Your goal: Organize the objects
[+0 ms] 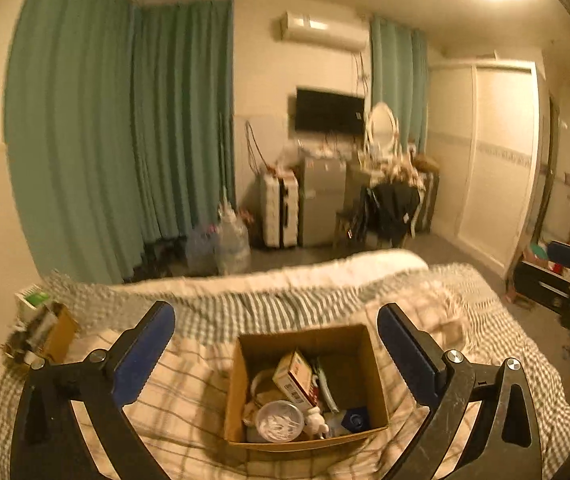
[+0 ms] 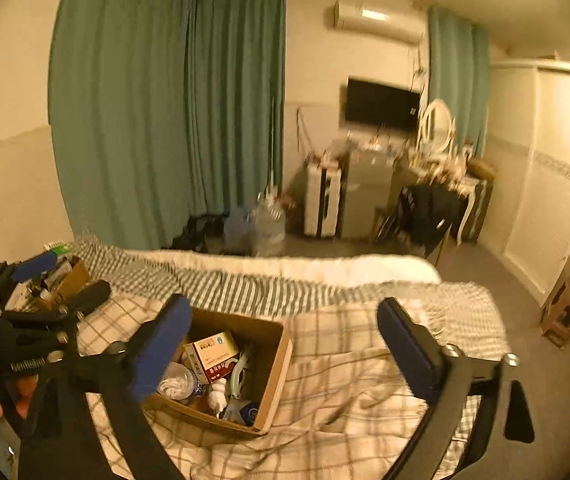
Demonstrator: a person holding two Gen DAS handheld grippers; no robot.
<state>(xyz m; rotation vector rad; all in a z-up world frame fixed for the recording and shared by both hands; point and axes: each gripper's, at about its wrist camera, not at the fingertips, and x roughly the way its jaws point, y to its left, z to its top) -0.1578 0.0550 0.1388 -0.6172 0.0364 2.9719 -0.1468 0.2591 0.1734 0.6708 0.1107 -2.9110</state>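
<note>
An open cardboard box (image 1: 377, 380) sits on the bed, holding a red-and-white carton (image 1: 295, 376), a round clear lid (image 1: 279, 422), a small white figure (image 1: 317, 420) and a blue item. My left gripper (image 1: 277, 320) is open and empty, above and behind the box. The same box (image 2: 277, 360) lies low and left in the right wrist view, with the carton (image 2: 213, 356) inside. My right gripper (image 2: 285, 316) is open and empty, above the box's right side. The left gripper (image 2: 57, 276) also shows at far left in the right wrist view, held by a hand.
A second cardboard box (image 1: 61, 330) with small items stands at the bed's left edge by the wall. The bed has a checked blanket (image 2: 365, 380). Beyond it are green curtains, water jugs (image 1: 233, 240), a suitcase, a fridge, a dressing table and a chair.
</note>
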